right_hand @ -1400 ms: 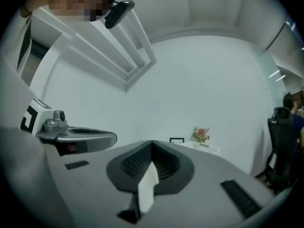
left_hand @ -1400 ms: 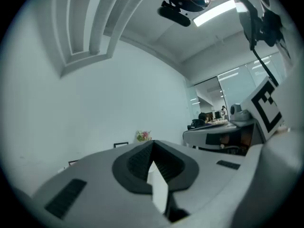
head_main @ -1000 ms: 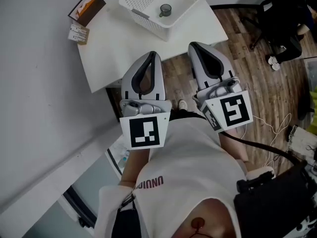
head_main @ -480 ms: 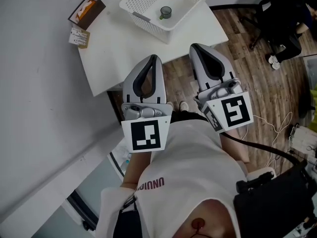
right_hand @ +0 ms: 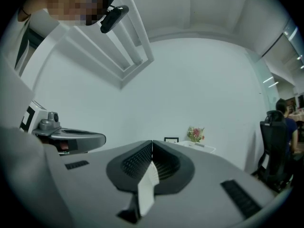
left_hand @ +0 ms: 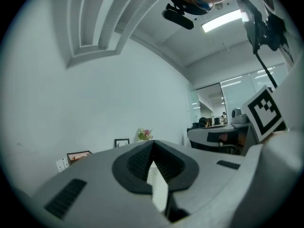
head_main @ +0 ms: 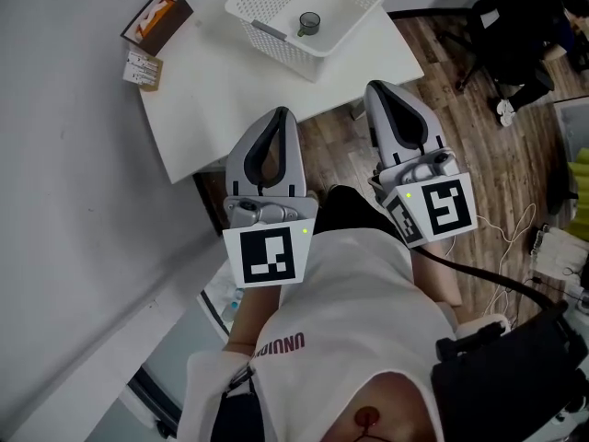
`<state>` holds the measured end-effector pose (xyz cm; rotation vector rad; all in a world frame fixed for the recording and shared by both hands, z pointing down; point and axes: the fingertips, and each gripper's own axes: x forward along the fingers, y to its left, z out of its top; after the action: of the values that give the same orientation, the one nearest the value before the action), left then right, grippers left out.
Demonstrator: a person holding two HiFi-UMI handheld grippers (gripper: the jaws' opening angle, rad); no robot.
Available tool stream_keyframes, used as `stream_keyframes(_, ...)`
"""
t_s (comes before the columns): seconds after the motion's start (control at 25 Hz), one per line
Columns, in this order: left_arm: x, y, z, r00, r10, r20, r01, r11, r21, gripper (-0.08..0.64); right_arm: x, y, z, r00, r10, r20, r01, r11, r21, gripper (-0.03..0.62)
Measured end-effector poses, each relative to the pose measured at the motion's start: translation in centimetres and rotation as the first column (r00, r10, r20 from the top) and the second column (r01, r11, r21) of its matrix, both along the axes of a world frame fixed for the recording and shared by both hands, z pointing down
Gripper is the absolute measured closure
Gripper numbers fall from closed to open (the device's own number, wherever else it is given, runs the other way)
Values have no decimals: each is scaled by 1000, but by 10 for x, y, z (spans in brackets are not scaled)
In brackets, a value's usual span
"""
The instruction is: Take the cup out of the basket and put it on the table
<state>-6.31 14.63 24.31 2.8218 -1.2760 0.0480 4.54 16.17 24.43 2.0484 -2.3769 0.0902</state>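
The cup point(head_main: 308, 22) sits in the basket point(head_main: 269, 5) on the table point(head_main: 216, 90), well beyond the left tool point(head_main: 282, 111) and right tool point(head_main: 375, 87), both closed and empty.

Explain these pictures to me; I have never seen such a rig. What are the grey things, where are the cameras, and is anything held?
There is no robot: a person holds a two-jaw tool in each hand, the left gripper and the right gripper; the patterned cubes belong to them. The head view comes from a camera on the person's head, looking down. The two gripper views come from cameras riding on each gripper, looking along its jaws. Both show the jaws together with nothing between, so nothing is held. On the white table stands a white basket with a small dark cup inside, untouched. Left of it in the head view lie a brown box and a small packet.
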Motion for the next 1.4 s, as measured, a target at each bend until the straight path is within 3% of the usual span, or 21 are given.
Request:
stream_keyframes(0.36, 1, -20, 10, 1000, -4, 1, 4, 1000, -17, 548, 5, -21, 8, 1000, -5, 3, 5, 1000, 6, 572)
stream_keyframes(0.88, 39, -102, 5, 998, -66, 15, 66, 998, 4, 548, 50, -116, -2, 997, -79, -22, 79, 996, 42, 572)
stream_keyframes(1.2, 68, -148, -3, 991, -131, 30, 131, 991, 6, 548, 90, -183, -9, 975, -184, -126, 188, 982, 24, 572)
stream_keyframes(1.4, 79, -170, -3, 981, -190, 38, 190, 982, 6, 548, 108, -218, -6, 953, -266, -143, 269, 963, 3, 572)
